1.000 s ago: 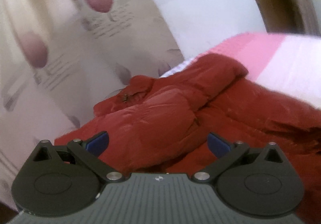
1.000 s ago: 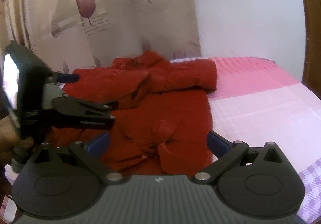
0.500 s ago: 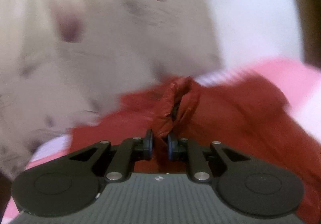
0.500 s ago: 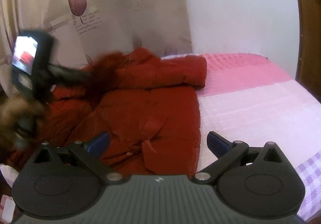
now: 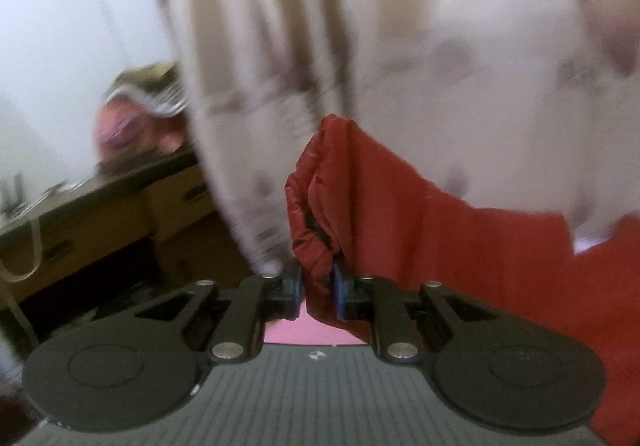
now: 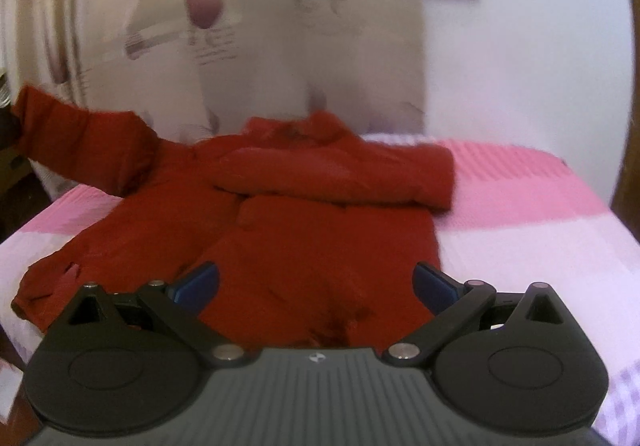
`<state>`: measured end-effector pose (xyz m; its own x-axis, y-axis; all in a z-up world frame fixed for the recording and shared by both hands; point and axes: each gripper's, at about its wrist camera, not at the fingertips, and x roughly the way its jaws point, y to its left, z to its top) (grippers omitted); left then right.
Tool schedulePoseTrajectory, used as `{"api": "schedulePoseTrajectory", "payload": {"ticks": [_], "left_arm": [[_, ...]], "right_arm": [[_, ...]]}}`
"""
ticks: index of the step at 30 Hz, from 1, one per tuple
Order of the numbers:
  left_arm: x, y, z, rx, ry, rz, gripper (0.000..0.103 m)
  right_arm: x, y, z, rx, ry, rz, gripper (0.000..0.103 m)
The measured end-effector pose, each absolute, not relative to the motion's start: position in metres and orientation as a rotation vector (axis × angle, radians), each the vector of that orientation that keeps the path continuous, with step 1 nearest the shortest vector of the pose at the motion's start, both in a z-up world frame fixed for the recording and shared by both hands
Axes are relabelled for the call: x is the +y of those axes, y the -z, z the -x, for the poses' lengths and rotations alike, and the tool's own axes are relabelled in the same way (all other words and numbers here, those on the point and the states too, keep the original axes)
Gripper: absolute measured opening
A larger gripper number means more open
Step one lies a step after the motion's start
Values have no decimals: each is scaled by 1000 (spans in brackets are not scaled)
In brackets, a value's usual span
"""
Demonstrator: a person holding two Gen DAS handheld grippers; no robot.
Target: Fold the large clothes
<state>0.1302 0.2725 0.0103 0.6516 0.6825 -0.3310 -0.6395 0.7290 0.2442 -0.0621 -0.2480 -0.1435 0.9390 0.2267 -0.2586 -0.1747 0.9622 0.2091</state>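
Jacket (image 6: 288,230) lies on pink bed (image 6: 520,206), one sleeve (image 5: 320,206) lifted off left edge, pinched by left gripper (image 5: 317,286). Right gripper (image 6: 316,282) fingers spread wide above hem; bare bed to the right.

Red puffy jacket (image 6: 304,230) lies spread on pink bedspread (image 6: 520,198), one sleeve (image 6: 80,134) lifted.

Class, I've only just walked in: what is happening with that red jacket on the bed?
A person is folding a red jacket spread on a pink bedspread. The left tool is shut on the end of one sleeve and holds it up off the bed, out to the side by the curtain. The right tool is open above the jacket's lower part, gripping nothing. The other sleeve lies folded across the chest.
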Motion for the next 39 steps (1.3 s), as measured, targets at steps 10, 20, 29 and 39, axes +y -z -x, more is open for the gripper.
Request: {"api": "schedulePoseTrajectory", "payload": {"ticks": [10,20,29,39], "left_arm": [[294,35,-79,416,-768,-42,97],[204,64,-25,443,-433,1,100],[180,76,-16,424,-344,-137,103],[198,86,-32,526,-271,-28,103]], "right_arm": [[-167,95,-20,178,-304,110,103],[-63,112,-177,309,-220,363,102],[-206,63,-156,223,-54,175,12],[-492,75,-56,272,403,20,13]]}}
